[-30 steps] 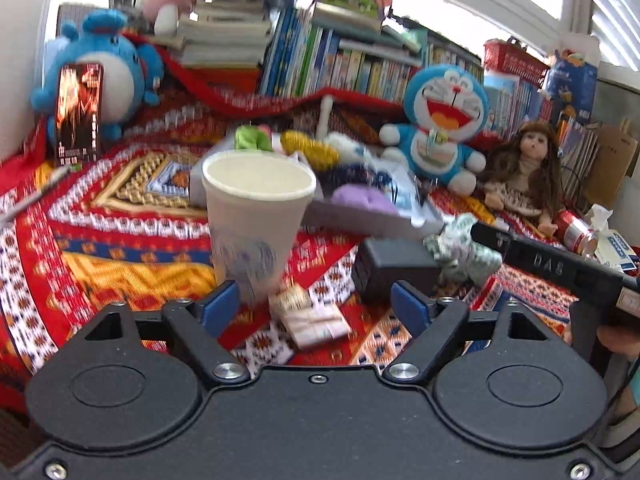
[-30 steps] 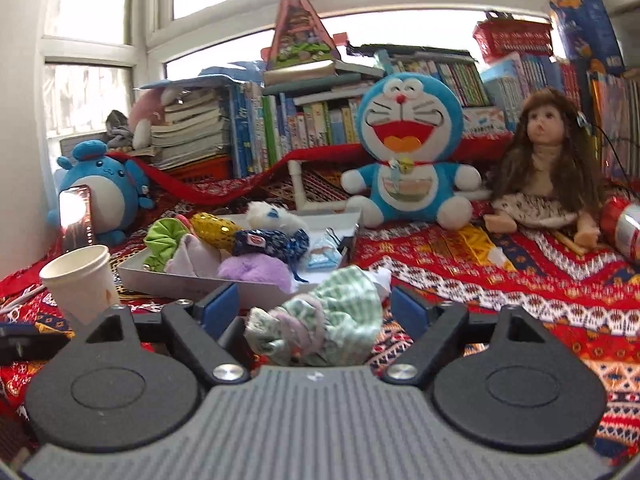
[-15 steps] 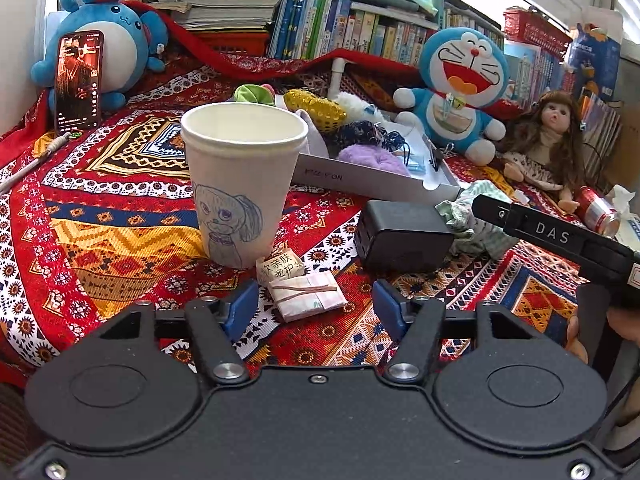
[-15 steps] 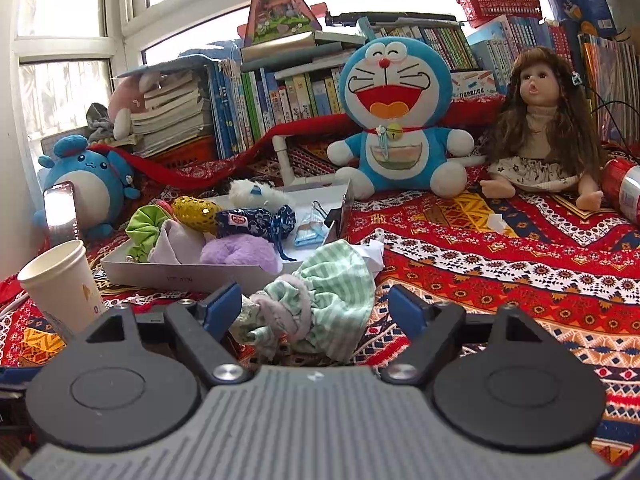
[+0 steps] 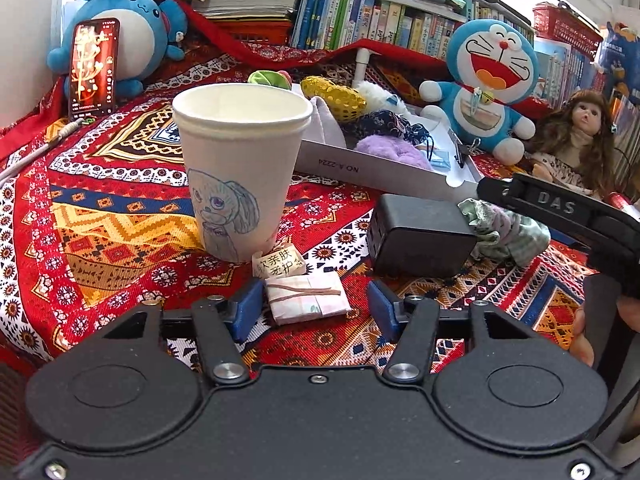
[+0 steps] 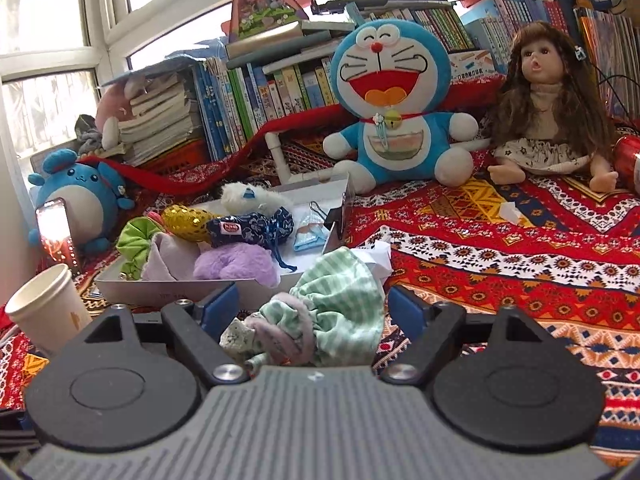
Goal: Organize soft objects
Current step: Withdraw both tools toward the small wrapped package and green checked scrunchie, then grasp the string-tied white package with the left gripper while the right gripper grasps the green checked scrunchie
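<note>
A green checked scrunchie bundle (image 6: pixel 320 312) lies on the patterned cloth between the open fingers of my right gripper (image 6: pixel 314 306); it also shows in the left wrist view (image 5: pixel 504 232). A shallow white box (image 6: pixel 160 286) behind it holds several soft items: a purple fluffy one (image 6: pixel 236 260), a navy pouch (image 6: pixel 248 228), a gold one and a green one. My left gripper (image 5: pixel 314 308) is open around a small folded tissue pack (image 5: pixel 306 298) bound with a rubber band, in front of a paper cup (image 5: pixel 240 176).
A black box (image 5: pixel 416 232) sits right of the cup. A Doraemon plush (image 6: pixel 392 108), a doll (image 6: pixel 548 108) and a blue plush with a phone (image 5: pixel 94 68) stand at the back before rows of books. The right gripper's body (image 5: pixel 560 208) shows at the left view's right edge.
The left gripper has moved forward and down toward the tissue pack, which now lies between its fingers. The right gripper has closed in on the green scrunchie bundle.
</note>
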